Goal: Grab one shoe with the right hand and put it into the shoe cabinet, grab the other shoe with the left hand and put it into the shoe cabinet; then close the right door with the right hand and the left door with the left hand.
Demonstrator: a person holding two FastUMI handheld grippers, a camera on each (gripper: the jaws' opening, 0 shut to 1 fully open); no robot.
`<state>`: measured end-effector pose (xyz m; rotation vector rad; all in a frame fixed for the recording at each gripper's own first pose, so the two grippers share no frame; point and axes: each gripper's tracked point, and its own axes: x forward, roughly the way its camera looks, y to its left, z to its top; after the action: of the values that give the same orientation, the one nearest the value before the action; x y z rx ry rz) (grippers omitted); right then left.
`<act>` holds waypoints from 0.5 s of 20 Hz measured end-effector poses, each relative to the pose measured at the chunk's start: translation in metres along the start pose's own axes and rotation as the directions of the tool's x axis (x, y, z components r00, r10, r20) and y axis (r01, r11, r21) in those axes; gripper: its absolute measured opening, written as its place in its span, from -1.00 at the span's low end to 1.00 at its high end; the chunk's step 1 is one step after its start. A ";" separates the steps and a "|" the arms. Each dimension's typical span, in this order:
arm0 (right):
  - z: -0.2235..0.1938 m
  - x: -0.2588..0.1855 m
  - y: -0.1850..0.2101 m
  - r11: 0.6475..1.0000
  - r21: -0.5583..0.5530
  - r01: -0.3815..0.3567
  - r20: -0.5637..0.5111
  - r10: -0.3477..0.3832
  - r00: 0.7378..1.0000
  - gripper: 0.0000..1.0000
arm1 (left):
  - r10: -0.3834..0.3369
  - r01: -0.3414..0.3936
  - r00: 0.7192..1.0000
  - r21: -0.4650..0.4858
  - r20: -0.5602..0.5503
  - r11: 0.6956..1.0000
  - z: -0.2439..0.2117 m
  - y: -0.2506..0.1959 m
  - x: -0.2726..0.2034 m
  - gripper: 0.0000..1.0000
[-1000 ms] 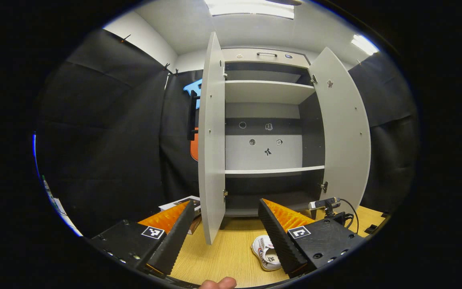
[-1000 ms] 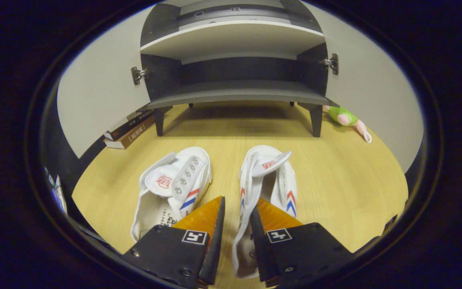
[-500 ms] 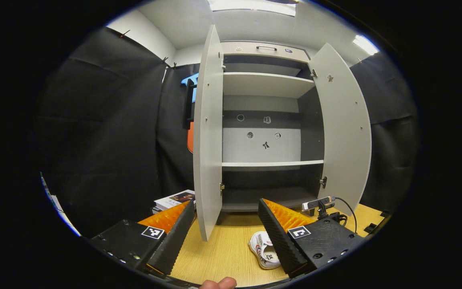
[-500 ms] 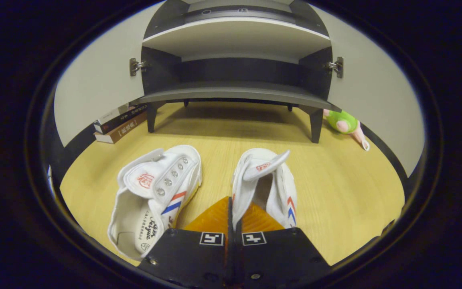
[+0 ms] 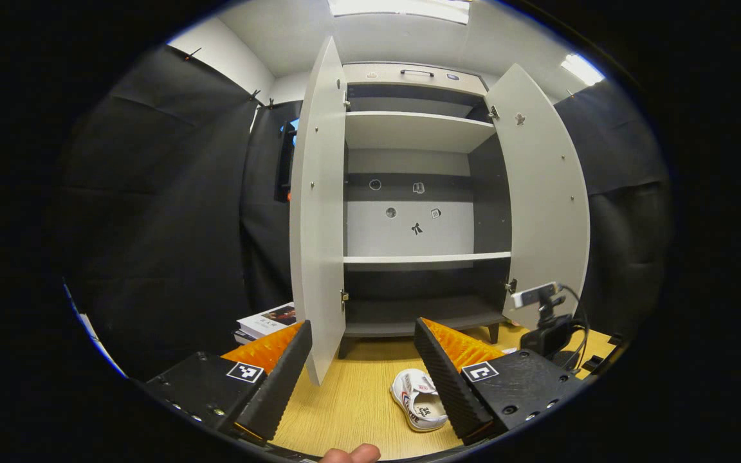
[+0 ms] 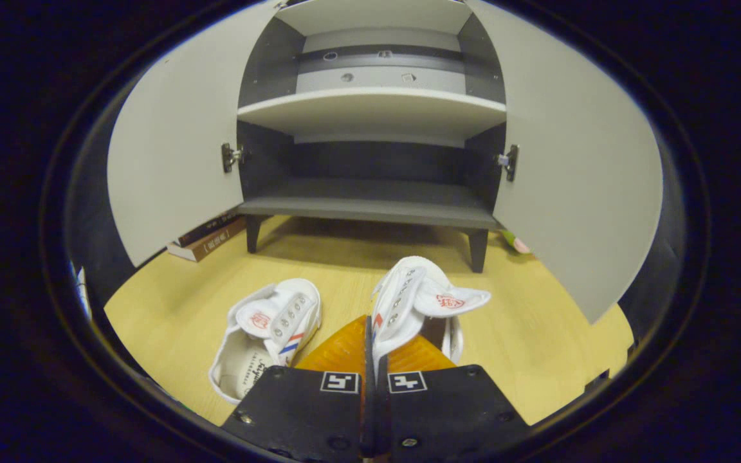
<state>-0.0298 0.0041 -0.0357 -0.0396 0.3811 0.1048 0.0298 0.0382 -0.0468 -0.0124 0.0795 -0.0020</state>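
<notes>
Left gripper view: left gripper [image 5: 363,366] low at 6 o'clock, jaws spread wide, nothing between them. Shoe cabinet [image 5: 412,206] at 12 o'clock, left door [image 5: 316,212] and right door [image 5: 541,193] both swung open. One white shoe [image 5: 417,399] flat on the wooden surface [image 5: 351,405], beside the jaw at 5 o'clock.

Right gripper view: right gripper [image 6: 372,350] at 6 o'clock, jaws pressed together on the side wall of a raised shoe [image 6: 419,299]. Other shoe [image 6: 267,337] at 8 o'clock on the surface, books [image 6: 206,235] at 9 o'clock.
</notes>
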 end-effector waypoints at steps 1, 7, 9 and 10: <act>0.016 -0.014 -0.001 1.000 -0.006 -0.007 0.031 0.007 1.000 -0.94 | -0.003 0.003 1.000 -0.001 0.011 1.000 0.001 -0.004 0.000 0.92; 0.111 -0.089 -0.007 0.996 -0.092 -0.009 0.134 0.022 0.991 -0.93 | -0.052 0.053 0.998 -0.010 0.029 0.999 0.008 -0.035 0.004 0.92; 0.146 -0.099 -0.003 0.996 -0.087 -0.036 0.148 0.048 0.988 -0.93 | -0.064 0.064 0.998 0.002 0.026 0.998 0.008 -0.045 0.006 0.92; 0.166 -0.101 -0.003 0.995 -0.084 -0.050 0.161 0.063 0.985 -0.92 | -0.070 0.070 0.997 0.005 0.030 0.998 0.008 -0.049 0.005 0.92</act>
<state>-0.0619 0.0011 0.1561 -0.0981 0.2138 0.1785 0.0354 -0.0106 -0.0388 -0.0110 0.0485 -0.0724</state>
